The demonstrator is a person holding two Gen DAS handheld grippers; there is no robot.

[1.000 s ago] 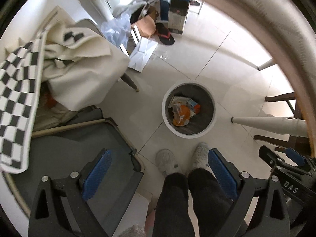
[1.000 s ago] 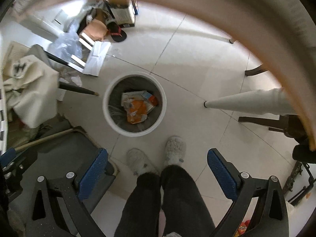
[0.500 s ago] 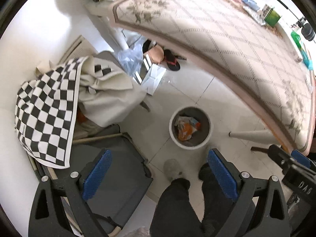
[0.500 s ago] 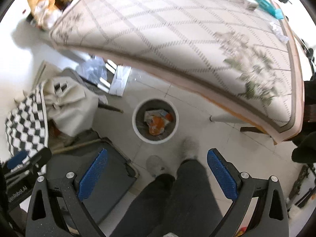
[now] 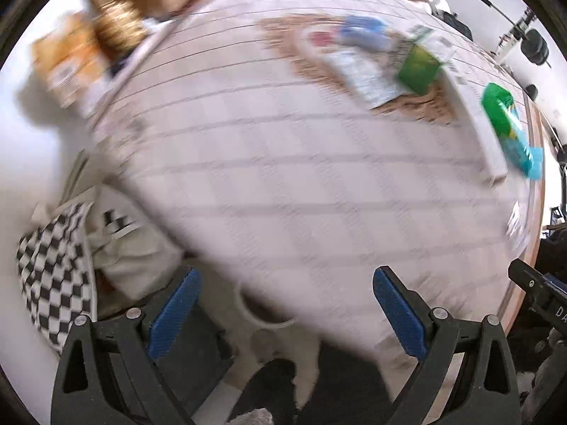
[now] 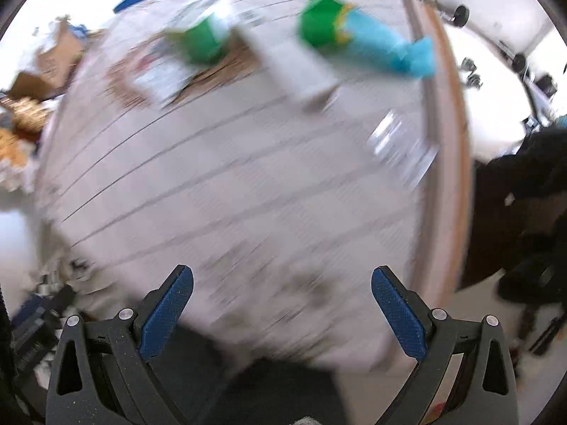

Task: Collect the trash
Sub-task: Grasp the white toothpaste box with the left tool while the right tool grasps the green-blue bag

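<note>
Both views are blurred by motion. My left gripper [image 5: 285, 310] is open and empty above the near edge of a table with a checked cloth [image 5: 283, 177]. My right gripper [image 6: 281, 308] is open and empty too. At the far side of the table lie a green box [image 5: 420, 65], a green and light blue packet [image 5: 510, 131] and a white wrapper [image 5: 365, 71]. The right wrist view shows the green box [image 6: 205, 42], the green and blue packet [image 6: 365, 42] and a small clear wrapper [image 6: 400, 148]. Only the white rim of the trash bin [image 5: 264, 318] shows under the table edge.
A chair with a checkered cloth [image 5: 53, 283] and a beige bag [image 5: 138, 255] stands left of the table. Cardboard boxes [image 5: 106, 32] sit at the far left. The person's dark legs [image 5: 301, 389] are below the grippers. A dark chair [image 6: 524, 219] stands at the right.
Both grippers have swung up from looking down at the trash bin on the floor to looking across the tabletop. The bin has dropped almost out of view. Both stay open.
</note>
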